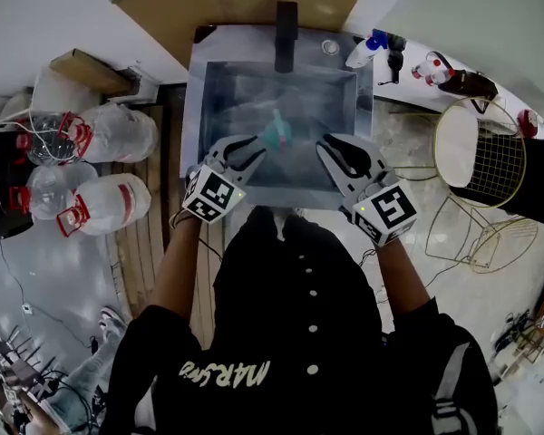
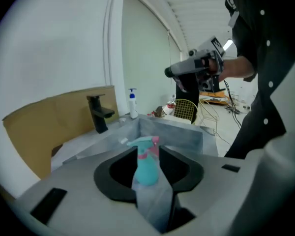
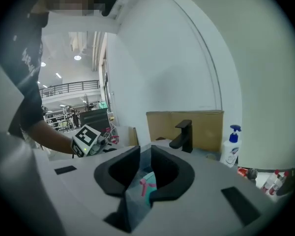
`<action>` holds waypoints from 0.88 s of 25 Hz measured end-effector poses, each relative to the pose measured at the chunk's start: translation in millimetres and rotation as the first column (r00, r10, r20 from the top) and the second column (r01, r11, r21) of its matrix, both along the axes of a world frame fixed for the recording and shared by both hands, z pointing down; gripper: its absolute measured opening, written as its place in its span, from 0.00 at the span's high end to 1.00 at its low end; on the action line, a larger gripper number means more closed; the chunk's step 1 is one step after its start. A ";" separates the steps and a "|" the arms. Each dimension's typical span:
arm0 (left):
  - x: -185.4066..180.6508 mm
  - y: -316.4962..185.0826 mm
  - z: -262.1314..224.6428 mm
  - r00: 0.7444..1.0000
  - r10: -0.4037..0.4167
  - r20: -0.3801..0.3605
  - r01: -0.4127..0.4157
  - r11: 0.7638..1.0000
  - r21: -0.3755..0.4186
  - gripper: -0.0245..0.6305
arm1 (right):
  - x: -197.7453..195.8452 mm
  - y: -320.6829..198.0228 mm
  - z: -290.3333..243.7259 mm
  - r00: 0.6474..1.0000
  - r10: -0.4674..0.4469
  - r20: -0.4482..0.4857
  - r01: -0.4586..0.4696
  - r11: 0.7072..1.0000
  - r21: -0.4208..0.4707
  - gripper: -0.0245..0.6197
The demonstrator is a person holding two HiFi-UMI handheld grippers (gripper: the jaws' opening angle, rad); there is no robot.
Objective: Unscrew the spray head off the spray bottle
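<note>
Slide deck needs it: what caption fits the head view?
Left gripper and right gripper, jaws open, hover above a grey sink holding a teal spray bottle.

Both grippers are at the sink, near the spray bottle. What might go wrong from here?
1. The spray bottle stands loose and upright in the sink. The left gripper has its fingers only slightly apart, probably narrower than the bottle, so it may knock the bottle over instead of gripping it.
2. The right gripper is just as narrow and points at the same small bottle, so the two could bump each other or the sink wall.
</note>
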State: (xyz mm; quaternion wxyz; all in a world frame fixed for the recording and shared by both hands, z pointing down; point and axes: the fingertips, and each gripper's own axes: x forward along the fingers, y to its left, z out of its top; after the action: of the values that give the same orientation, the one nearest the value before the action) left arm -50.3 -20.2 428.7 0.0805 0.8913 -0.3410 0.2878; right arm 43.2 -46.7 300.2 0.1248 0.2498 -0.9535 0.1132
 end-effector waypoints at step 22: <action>39.7 -61.5 181.0 0.966 0.250 0.062 -0.230 0.945 -0.232 0.37 | -92.4 -50.9 178.3 0.943 -0.041 -0.329 -0.077 0.939 -0.336 0.43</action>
State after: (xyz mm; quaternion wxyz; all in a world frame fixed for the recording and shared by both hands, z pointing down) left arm -10.6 -81.7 609.7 0.1286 0.8975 -0.1986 0.3723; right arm -49.2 -97.6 478.5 0.3239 0.2484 -0.8820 0.2356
